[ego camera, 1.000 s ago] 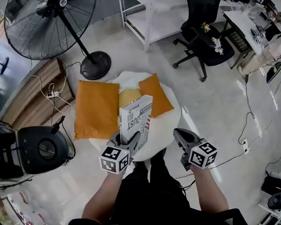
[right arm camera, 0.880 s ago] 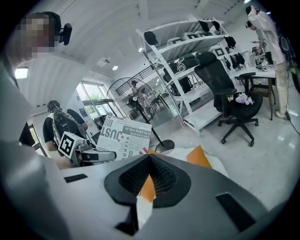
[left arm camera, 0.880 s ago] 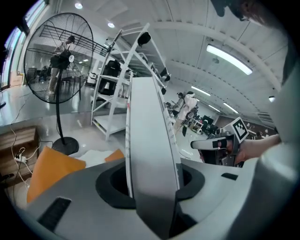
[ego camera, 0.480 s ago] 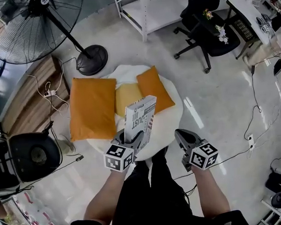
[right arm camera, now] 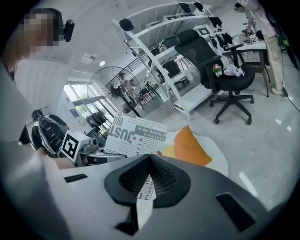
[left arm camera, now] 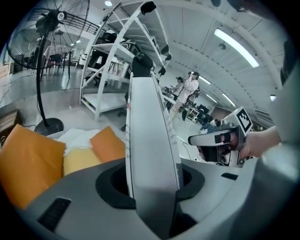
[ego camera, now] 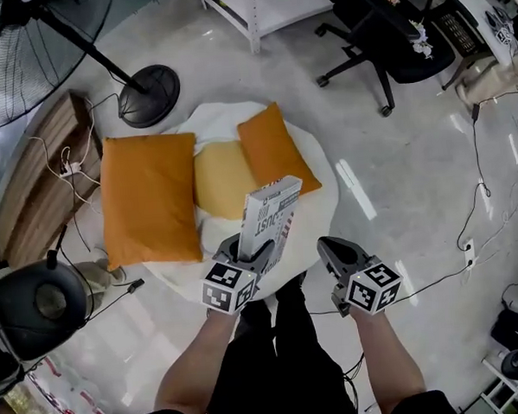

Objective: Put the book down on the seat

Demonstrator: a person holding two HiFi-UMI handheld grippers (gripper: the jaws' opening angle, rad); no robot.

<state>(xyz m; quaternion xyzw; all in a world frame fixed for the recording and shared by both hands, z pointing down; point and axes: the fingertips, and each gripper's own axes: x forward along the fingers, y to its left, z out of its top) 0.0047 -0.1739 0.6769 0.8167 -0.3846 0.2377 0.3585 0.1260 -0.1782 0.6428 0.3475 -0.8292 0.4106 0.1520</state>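
Lowering the book flat looks like the step in hand. It stands upright on its lower edge, clamped between the jaws of the left gripper, above the near rim of the round white seat. The right gripper hangs just to the right of it, jaws drawn together on nothing and apart from the book. Cushions fill the left and far parts of the seat: a large orange cushion on the left, a yellow cushion in the middle, and a smaller orange cushion at the far right. The bare white patch at the near right seems the best landing place. To do it well, tip the book's top toward the far side and bring the cover down level. Loosen the jaws only once it rests on the fabric, since the soft surface might let it slide off the near edge
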